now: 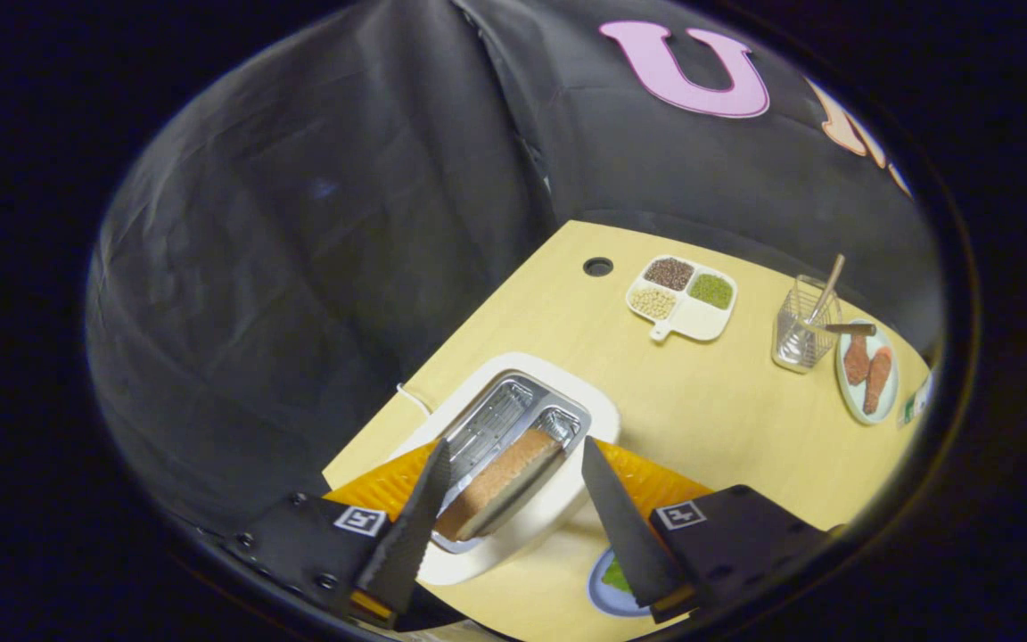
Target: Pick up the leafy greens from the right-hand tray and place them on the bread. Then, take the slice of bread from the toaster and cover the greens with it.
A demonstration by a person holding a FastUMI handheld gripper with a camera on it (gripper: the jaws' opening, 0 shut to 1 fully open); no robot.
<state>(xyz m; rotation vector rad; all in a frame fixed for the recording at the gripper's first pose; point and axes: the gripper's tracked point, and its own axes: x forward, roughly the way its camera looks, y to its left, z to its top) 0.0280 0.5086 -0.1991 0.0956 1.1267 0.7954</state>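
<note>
1. The second step appears to be in hand: the gripper (513, 459) is being held above the toaster (513, 464), its fingers (411, 526) spread wide open and gripping nothing.
2. The slice of bread (500, 481) is standing in one toaster slot, lying between the two fingers and apart from both; the neighbouring slot is seen empty.
3. Something green is being glimpsed on a small plate (603, 584) on the surface (701, 410) just beside the toaster, partly hidden behind one finger; it is judged that the leafy greens (618, 578) are already lying there, though the bread beneath them cannot be made out.
4. For the next move, a descent is being called for, so that the fingers straddle the slice's flat faces before being closed.
5. Farther off, a divided dish (683, 299) is being seen holding dark grains, pale beans and green beans, one compartment being left bare.
6. A wire holder (803, 334) is carrying utensils, and an oval plate (868, 372) beside it is bearing two reddish-brown pieces.
</note>
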